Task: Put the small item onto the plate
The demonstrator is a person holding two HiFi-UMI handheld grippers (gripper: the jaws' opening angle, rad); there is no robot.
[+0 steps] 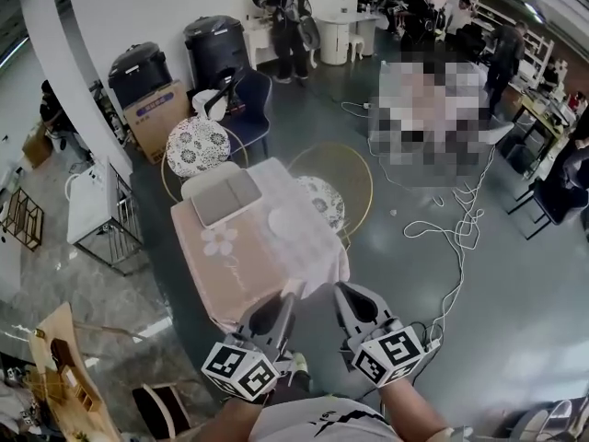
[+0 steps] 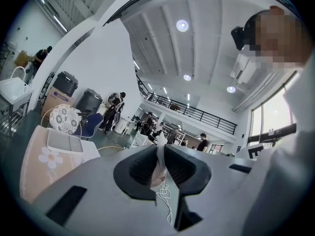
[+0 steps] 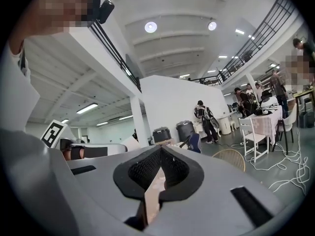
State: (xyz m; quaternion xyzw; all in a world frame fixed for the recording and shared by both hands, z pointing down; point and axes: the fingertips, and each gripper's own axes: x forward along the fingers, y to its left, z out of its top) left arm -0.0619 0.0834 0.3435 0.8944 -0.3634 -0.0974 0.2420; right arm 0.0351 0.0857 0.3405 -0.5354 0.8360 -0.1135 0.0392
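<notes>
Busy hall, grey floor (image 1: 442, 293), table (image 1: 207, 274) under a white cloth (image 1: 308, 238): left gripper (image 1: 293, 295) has narrow jaws pinching the cloth's near edge, right gripper (image 1: 339, 288) beside it is nipped shut on cloth too, and a small pale item (image 1: 281, 219) lies just beside the grey plate (image 1: 225, 198)
</notes>
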